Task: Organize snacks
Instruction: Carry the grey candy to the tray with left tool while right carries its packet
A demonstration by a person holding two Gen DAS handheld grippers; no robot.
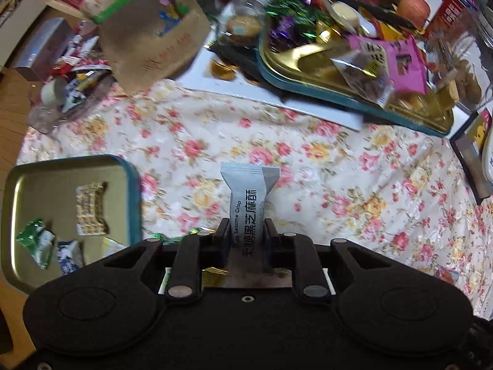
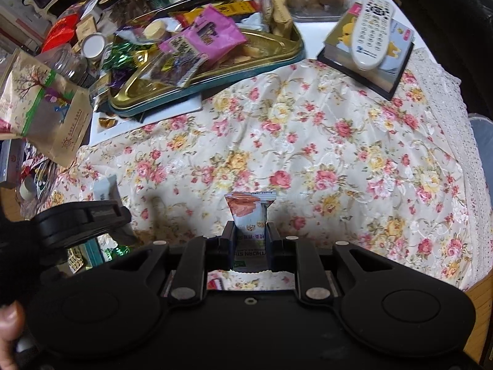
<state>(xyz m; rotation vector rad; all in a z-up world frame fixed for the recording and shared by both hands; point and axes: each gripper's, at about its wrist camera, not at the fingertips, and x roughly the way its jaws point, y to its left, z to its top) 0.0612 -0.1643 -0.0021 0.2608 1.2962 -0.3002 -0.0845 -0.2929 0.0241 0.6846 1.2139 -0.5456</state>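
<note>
Snacks fill both my claws: left gripper (image 1: 248, 231) pinches a grey sesame-crisp packet (image 1: 249, 197), right gripper (image 2: 250, 236) an orange-topped hawthorn packet (image 2: 250, 212), probably headed for the small gold tin tray (image 1: 46, 182).

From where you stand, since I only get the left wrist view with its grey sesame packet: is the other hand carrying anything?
Observer: Yes. The right gripper has its jaws shut on an orange-and-white snack packet, just as your jaws hold the grey sesame packet.
Operator: What lies on that side of the table?
Observer: A white remote control rests on a book with a yellow cartoon bear.
Operator: And the cloth's edge?
Observer: The floral tablecloth ends in a white lace border.
</note>
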